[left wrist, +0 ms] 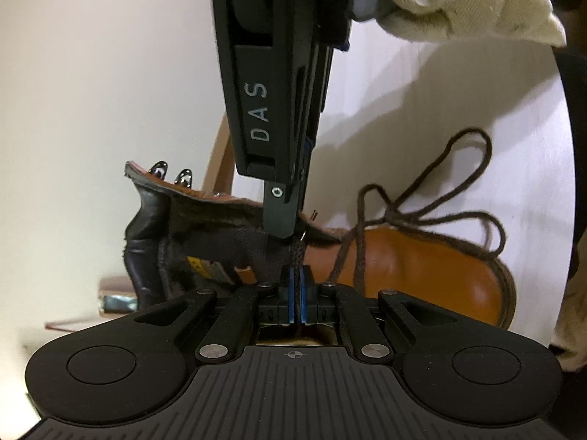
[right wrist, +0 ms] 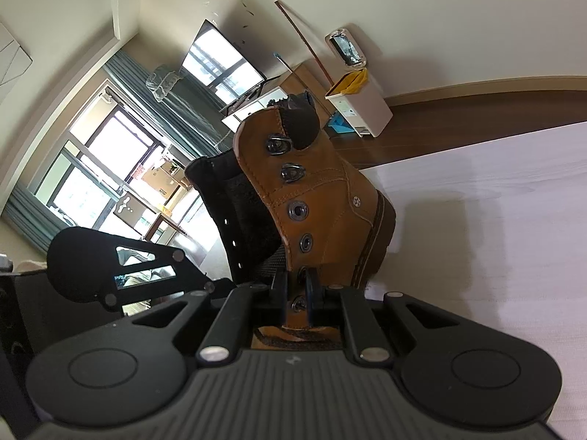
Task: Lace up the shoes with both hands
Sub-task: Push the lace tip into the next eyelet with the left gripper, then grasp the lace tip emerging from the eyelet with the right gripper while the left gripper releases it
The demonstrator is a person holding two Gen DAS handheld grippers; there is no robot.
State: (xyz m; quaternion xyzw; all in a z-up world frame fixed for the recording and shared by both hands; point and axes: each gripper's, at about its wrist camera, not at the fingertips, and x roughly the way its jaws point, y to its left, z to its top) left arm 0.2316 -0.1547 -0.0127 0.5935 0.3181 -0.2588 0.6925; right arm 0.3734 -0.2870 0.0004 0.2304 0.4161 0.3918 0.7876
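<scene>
My left gripper (left wrist: pixel 294 286) pinches the brown lace (left wrist: pixel 354 242) at the boot's (left wrist: pixel 422 267) tongue. My right gripper (right wrist: pixel 295 293) stands slightly spread astride the eyelet edge, nothing visibly clamped. The boot lies on the white table (right wrist: pixel 495 220). The lower eyelets (right wrist: pixel 297 209) and hooks (right wrist: pixel 291 172) seen from the right wrist hold no lace. Only the left wrist view shows loose lace loops over the toe.

Bright daylight is coming in through big windows (right wrist: pixel 110 168) with blue-grey curtains (right wrist: pixel 33 216) hanging beside them. A white bin (right wrist: pixel 361 108) is standing on the dark wooden floor (right wrist: pixel 477 110), next to the pale wall (right wrist: pixel 440 18).
</scene>
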